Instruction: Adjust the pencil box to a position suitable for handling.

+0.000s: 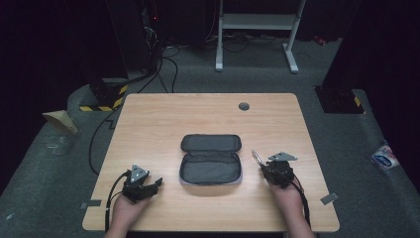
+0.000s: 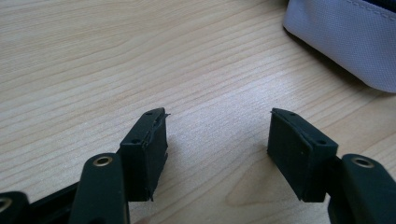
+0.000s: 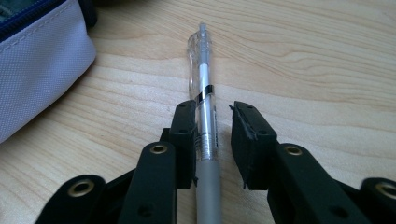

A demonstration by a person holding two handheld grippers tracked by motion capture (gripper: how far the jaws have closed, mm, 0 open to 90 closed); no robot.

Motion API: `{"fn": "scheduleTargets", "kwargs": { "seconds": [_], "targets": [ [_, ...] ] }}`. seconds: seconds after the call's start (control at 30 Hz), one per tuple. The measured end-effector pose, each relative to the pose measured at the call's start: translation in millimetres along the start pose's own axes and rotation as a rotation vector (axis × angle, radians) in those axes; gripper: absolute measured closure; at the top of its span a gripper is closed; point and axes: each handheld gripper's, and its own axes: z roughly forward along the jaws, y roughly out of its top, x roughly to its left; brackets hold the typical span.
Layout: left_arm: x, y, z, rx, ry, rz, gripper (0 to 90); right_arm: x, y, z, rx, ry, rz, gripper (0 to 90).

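A clear pen [image 3: 201, 74] with a grey grip lies on the wooden table [image 1: 163, 119], right of an open zip pouch [image 1: 210, 158]. The pouch is dark inside and pale grey outside, and its corner shows in both gripper views [image 2: 345, 37] [image 3: 37, 60]. My right gripper [image 3: 213, 112] straddles the pen. The pen rests against one pad, and a gap separates it from the other pad, so the jaws stand open around it. From above, the pen [image 1: 257, 157] pokes out beyond the right gripper [image 1: 266, 167]. My left gripper [image 2: 217, 135] [image 1: 153, 184] rests open over bare wood, left of the pouch.
A round grey cable grommet [image 1: 243, 106] sits near the table's far edge. On the floor beyond the table are a white stand [image 1: 257, 22], black cables and hazard-striped bases [image 1: 106, 99]. A cable trails from each gripper toward the near table edge.
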Motion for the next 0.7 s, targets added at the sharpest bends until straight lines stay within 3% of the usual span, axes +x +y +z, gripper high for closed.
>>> {"fn": "scheduleTargets", "kwargs": {
  "seconds": [0.3,0.7],
  "targets": [
    [-0.1,0.0,0.0,0.000,0.000,0.000,37.7,2.6,0.7,0.2,0.002,0.007,-0.014,77.5],
    [-0.1,0.0,0.0,0.000,0.000,0.000,37.6,2.7,0.6,0.0,0.002,0.008,-0.019,78.4]
  ]
}}
